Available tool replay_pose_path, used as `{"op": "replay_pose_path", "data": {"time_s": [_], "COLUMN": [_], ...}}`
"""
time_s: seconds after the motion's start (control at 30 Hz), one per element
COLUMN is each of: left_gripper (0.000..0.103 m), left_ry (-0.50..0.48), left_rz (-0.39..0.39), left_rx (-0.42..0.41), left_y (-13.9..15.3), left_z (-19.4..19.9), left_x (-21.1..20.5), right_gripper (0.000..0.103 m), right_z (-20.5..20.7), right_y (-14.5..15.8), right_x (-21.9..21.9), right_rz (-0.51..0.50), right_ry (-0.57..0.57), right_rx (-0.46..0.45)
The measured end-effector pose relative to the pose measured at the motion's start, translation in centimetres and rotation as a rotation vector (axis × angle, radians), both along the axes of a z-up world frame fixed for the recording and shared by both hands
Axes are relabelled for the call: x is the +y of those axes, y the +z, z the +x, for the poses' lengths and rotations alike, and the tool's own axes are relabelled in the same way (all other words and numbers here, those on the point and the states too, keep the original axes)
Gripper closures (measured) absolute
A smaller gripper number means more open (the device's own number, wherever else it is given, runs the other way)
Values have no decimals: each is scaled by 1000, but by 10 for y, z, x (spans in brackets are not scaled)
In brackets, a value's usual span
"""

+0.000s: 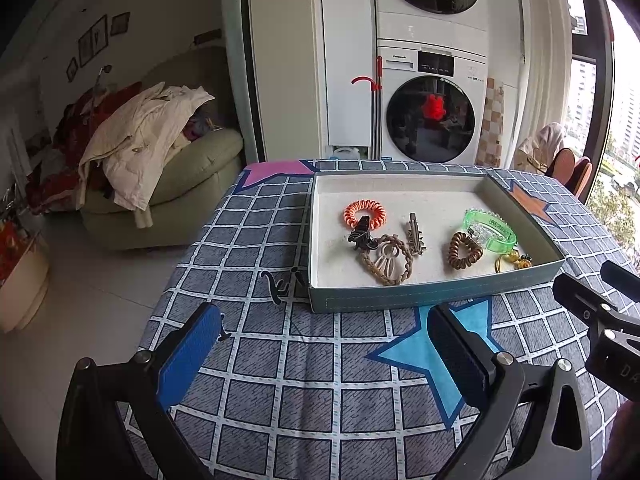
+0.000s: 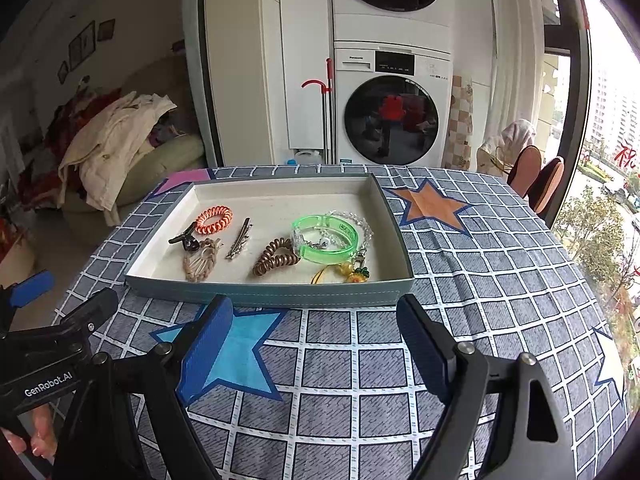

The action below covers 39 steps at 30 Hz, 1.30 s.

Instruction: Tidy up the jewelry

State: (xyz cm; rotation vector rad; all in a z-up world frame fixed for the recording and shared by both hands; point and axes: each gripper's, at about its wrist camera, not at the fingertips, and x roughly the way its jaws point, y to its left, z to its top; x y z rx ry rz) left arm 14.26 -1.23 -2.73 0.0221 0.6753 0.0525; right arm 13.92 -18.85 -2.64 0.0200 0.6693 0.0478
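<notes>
Two white front-loading machines (image 2: 390, 80) stand stacked at the far wall. On the left, a pale green sofa (image 1: 188, 168) carries a pile of clothes (image 1: 136, 140), with small frames (image 1: 94, 40) above. Daylight enters by the large window (image 2: 600, 160) on the right. The floor (image 1: 100, 280) is light.

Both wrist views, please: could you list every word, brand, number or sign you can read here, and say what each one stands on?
"Panasonic": lower washing machine, on its front panel, small.
"GenRobot.AI": body of the left gripper, seen from the right wrist.
"DA": cut-off letters on the right gripper, seen from the left wrist.
Black script on the tablecloth: unreadable.
Print on the green bracelet: too small.
Red characters on the window: cut off.
</notes>
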Motion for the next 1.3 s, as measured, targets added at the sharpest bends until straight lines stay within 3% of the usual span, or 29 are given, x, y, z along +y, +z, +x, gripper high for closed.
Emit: {"op": "replay_pose_path", "data": {"time_s": [1.3], "left_gripper": [0], "left_ry": [2], "left_rz": [1], "left_rx": [9], "left_y": [-1], "left_z": [1], "left_x": [0], "right_gripper": [17], "right_z": [0], "right_y": [1], "right_x": [4], "right_rz": [2], "right_ry": [6], "right_rx": [4]}}
